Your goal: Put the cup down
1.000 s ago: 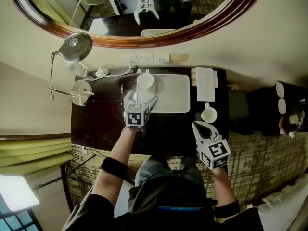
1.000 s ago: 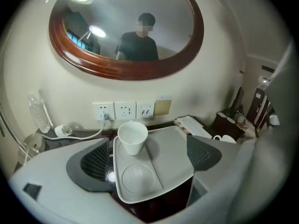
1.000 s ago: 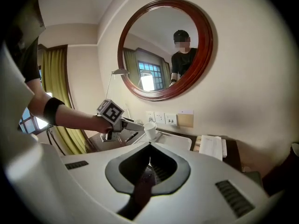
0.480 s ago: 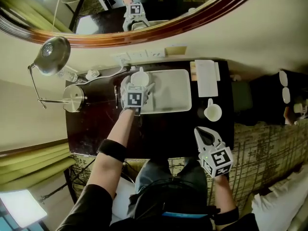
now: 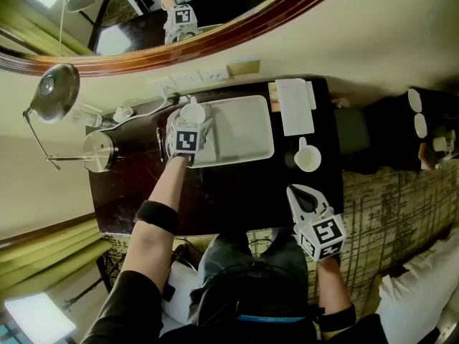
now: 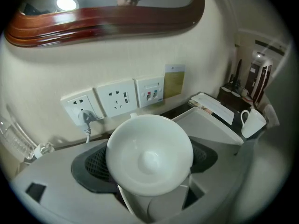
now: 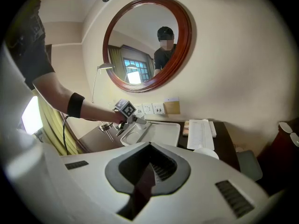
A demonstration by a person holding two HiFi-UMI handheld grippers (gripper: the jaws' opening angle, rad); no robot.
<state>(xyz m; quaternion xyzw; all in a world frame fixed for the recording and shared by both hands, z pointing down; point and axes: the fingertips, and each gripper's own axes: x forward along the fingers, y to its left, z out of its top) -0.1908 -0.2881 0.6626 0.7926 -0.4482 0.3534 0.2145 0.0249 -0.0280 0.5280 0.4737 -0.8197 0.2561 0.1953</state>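
Observation:
A white cup (image 5: 191, 110) (image 6: 149, 153) stands on the far left corner of the white tray (image 5: 247, 131), just under the wall sockets. My left gripper (image 5: 189, 122) (image 6: 150, 169) reaches around it, one jaw on each side. Its jaws are closing with the cup between them, and a dark gap still shows beside the cup's body. The right gripper view shows that gripper (image 7: 132, 119) at the tray (image 7: 161, 133). My right gripper (image 5: 298, 190) hovers over the table's near edge, shut and empty. A second white cup (image 5: 307, 156) (image 6: 252, 122) stands on the dark table right of the tray.
A white folded card (image 5: 294, 106) lies at the table's back right. A desk lamp (image 5: 49, 93) and its round metal base (image 5: 99, 151) stand at the left, with a plugged cable by the wall sockets (image 6: 117, 97). A round mirror hangs above.
My left gripper has moved forward from behind the cup until its jaws stand around it. The right gripper has stayed put. The head view has swung slightly.

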